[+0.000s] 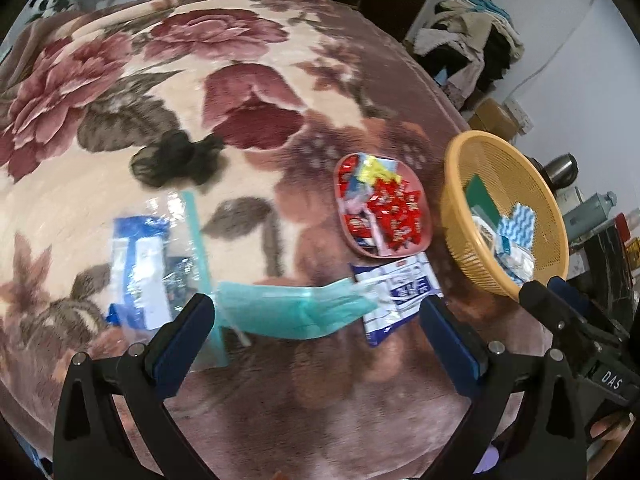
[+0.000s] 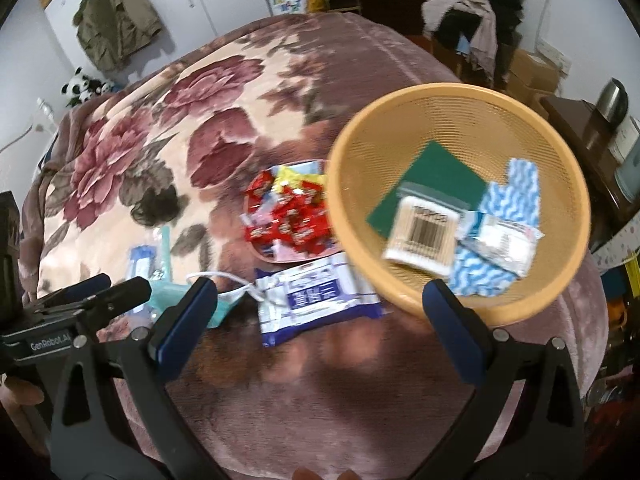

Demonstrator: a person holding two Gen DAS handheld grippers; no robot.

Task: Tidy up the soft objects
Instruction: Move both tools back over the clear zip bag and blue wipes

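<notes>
A teal face mask lies on the flowered blanket just beyond my open left gripper. Right of it is a blue-and-white wipes packet. A clear zip bag holding blue-white items lies to the left, and a black mesh cloth sits farther back. The orange mesh basket holds a green pad, a cotton-swab pack, a blue wavy cloth and a white packet. My open right gripper hovers empty before the wipes packet and basket.
A pink tray of red candy wrappers sits between the mask and basket. The blanket covers a round surface. Piled clothes, cardboard boxes and a dark side table with a flask stand at the right.
</notes>
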